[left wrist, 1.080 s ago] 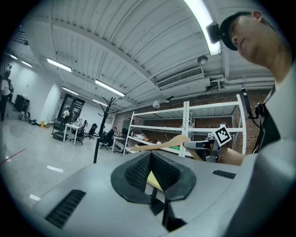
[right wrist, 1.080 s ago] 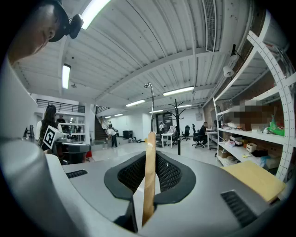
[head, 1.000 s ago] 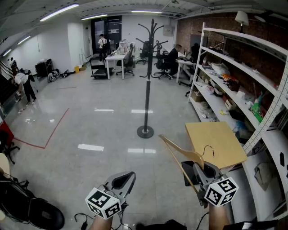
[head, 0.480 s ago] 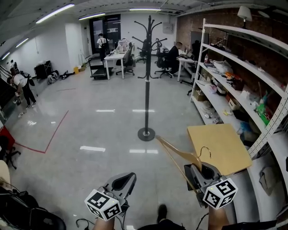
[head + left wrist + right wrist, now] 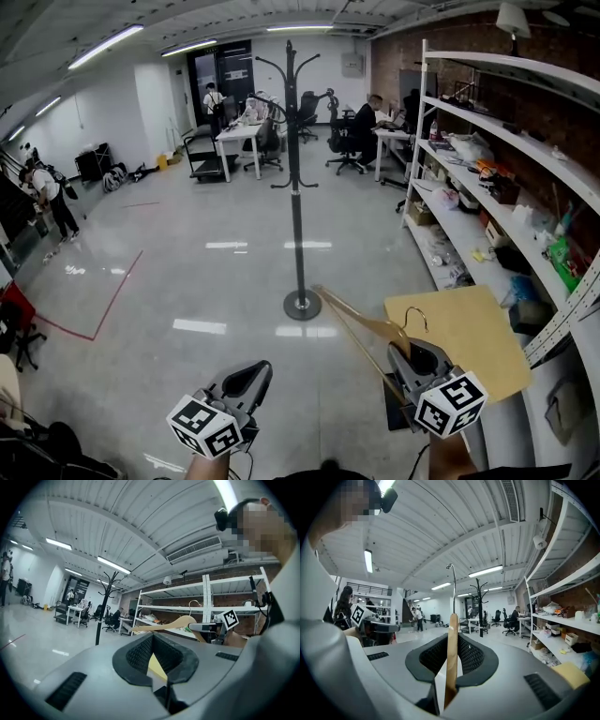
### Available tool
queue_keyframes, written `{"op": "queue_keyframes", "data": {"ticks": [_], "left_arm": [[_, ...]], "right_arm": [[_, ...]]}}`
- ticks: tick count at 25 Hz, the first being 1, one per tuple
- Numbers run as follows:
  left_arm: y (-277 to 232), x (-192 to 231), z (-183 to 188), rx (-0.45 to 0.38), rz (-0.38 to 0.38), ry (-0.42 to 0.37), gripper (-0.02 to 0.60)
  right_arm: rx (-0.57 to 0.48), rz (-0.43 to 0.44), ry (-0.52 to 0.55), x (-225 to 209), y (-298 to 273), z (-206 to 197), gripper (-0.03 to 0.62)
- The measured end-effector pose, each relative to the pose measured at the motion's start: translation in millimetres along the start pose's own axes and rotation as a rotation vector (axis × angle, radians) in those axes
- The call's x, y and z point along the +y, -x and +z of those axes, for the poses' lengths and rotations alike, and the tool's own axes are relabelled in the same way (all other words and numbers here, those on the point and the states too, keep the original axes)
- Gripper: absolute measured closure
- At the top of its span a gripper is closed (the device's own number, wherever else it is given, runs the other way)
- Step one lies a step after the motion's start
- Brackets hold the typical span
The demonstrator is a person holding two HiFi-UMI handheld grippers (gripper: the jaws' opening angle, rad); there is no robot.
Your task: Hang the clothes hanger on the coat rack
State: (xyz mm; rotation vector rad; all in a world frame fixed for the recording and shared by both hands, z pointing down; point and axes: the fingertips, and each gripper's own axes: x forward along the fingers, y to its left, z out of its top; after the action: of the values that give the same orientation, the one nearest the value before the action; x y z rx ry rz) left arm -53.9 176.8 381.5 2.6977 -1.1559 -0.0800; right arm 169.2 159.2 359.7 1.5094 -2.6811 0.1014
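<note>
My right gripper point(image 5: 419, 361) sits low at about 5 o'clock in the head view, its jaws clamped on the wooden hanger point(image 5: 361, 323). In the right gripper view the hanger point(image 5: 451, 658) stands edge-on between the black pads point(image 5: 471, 656), squeezed from both sides, with its metal hook rising straight up above the right gripper point(image 5: 451, 667). From the head view, one wooden arm of the hanger reaches toward 10 o'clock from the jaws and the hook curls up near 12. My left gripper point(image 5: 246, 380) is low at 7 o'clock, jaws drawn together with nothing between them; the left gripper view shows the left gripper point(image 5: 154, 660) empty, with the hanger point(image 5: 173, 623) off at 1 o'clock. The coat rack point(image 5: 296, 187) stands dead ahead at 12 o'clock on the glossy floor point(image 5: 187, 272), well apart from the hanger. Shelving point(image 5: 506, 141) runs along 2 to 4 o'clock, with a tan board point(image 5: 469, 337) on a low shelf just beside the right gripper.
</note>
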Motion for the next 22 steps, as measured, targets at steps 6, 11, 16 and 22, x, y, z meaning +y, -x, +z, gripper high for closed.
{"op": "queue_keyframes", "data": {"ticks": [6,11,16,22], "left_arm": [[-41.6,17.3,5.3,0.040,0.030,-0.027,0.583],[-78.8,45.5,1.8,0.056,0.046,-0.007,0.583],[-112.8,82.3,6.5,0.012,0.013,0.010,0.581],[-152.8,150.7,23.0,-0.013,-0.022,-0.009,0.583]], "right_arm": [[-0.026,0.007,-0.051,-43.7,-36.7,0.8,0.537],[-0.013,0.021,-0.052,-71.6,-68.6,-6.9,0.537],[0.012,0.027,-0.027,-89.5,-110.0,-5.9,0.537],[0.001,0.038,-0.034,-103.9,-185.4,5.8,0.537]]}}
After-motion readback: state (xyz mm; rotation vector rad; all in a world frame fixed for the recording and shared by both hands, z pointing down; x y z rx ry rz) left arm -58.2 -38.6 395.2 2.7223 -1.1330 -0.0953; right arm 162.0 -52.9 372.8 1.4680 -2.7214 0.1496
